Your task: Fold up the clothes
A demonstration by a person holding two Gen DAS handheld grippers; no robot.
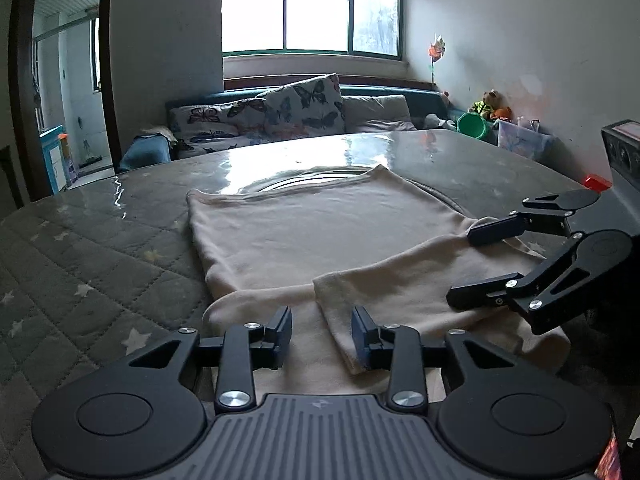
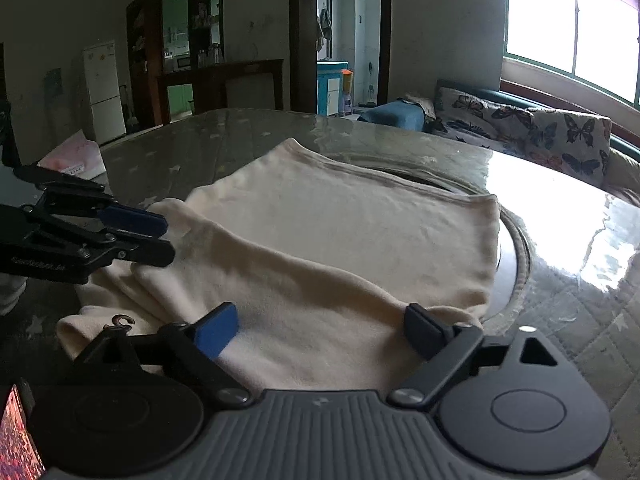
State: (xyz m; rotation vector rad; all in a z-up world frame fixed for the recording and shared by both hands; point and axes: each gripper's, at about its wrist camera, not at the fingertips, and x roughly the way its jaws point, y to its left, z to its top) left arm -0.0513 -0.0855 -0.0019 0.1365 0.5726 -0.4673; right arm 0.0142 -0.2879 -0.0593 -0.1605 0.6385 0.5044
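A cream garment (image 1: 320, 232) lies folded on the table, with a folded-over layer across its near part (image 2: 320, 280). My left gripper (image 1: 321, 330) stands open low over the near edge; a fold of the cloth lies beside its right finger (image 1: 362, 332), and nothing is pinched. My right gripper (image 2: 320, 332) is open wide over the near edge of the cloth, its pads clear of it. In the left wrist view the right gripper (image 1: 478, 266) shows at the garment's right side. The left gripper (image 2: 158, 236) appears at the left of the right wrist view, jaws apart.
The table (image 1: 100, 248) has a grey quilted star-pattern cover under clear plastic, and a round turntable rim (image 2: 520, 248) shows under the garment. A pink bag (image 2: 76, 156) lies at one table edge. A sofa with butterfly cushions (image 1: 296, 112) and a green bucket (image 1: 474, 124) stand beyond.
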